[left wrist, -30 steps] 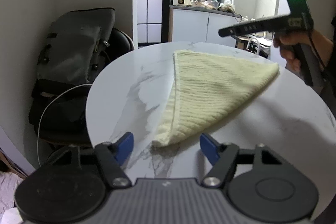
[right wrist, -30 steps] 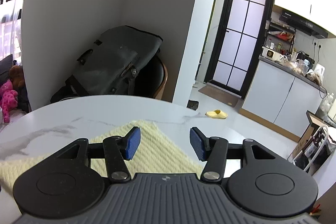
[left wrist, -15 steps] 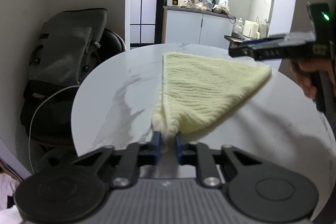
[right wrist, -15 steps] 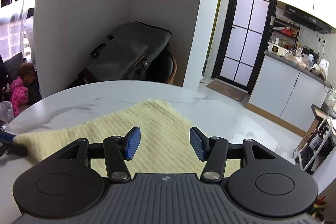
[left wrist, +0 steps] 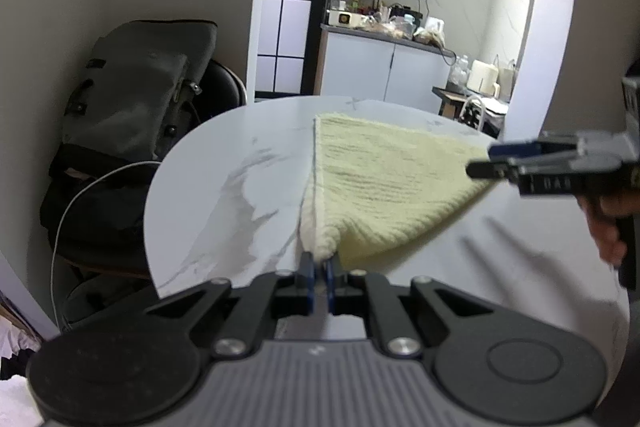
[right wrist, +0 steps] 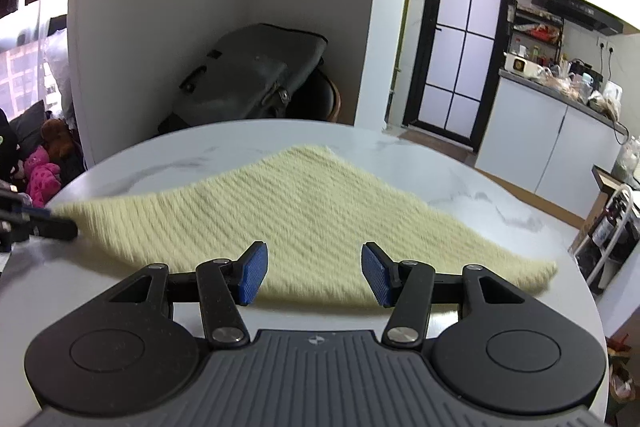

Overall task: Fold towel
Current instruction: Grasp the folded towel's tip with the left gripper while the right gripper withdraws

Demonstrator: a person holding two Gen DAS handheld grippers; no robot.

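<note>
While the left claw (left wrist: 319, 269) is clamped on the near corner of the pale yellow knitted towel (left wrist: 380, 183) spread over the round white marble surface (left wrist: 224, 195), the right claw (right wrist: 313, 274) hangs spread apart right above the towel's opposite edge, so it's nearer that side

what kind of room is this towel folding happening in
Most likely a small home dining corner by a kitchen: a round marble table, a cluttered kitchen counter with white cabinets, and a backpack on a chair.

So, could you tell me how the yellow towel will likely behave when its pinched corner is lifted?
Probably floppy: the towel already sags from the corner the left gripper pinches. Its thick ribbed knit suggests it will drape and drag rather than slide freely across the table.
</note>
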